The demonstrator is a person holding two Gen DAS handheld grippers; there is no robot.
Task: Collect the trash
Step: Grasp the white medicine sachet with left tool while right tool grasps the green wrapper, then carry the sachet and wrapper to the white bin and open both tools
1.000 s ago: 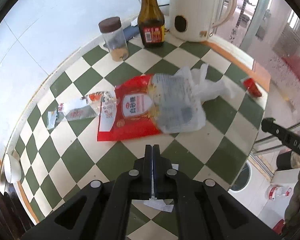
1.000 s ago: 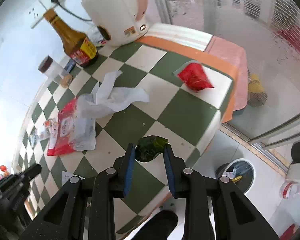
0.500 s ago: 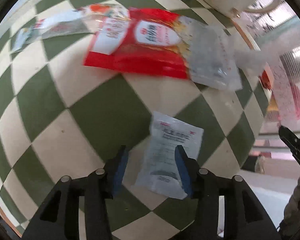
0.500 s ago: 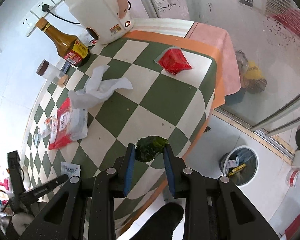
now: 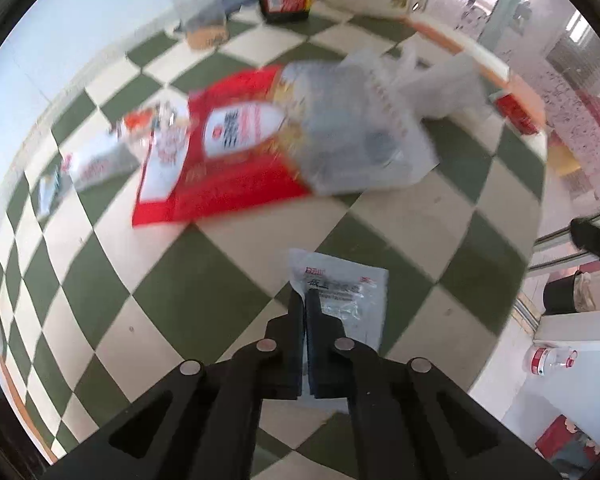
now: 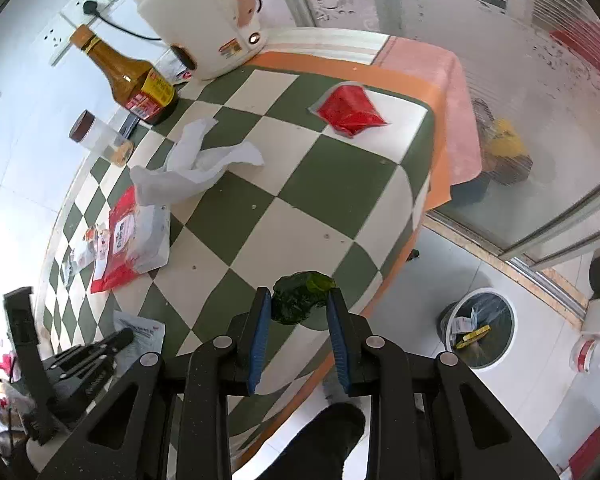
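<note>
The small white packet (image 5: 341, 292) carries dark printed characters, too blurred to read. The left tongs (image 5: 303, 300) are pressed together on its near left edge. Ahead of them a red bag (image 5: 220, 168) with a white oval label lies on the checkered surface (image 5: 220, 300), partly under a clear bag (image 5: 363, 136). The right tongs (image 6: 300, 304) are clamped on a crumpled green wrapper (image 6: 300, 296); to their lower right a trash bin (image 6: 477, 326) stands on the floor.
</note>
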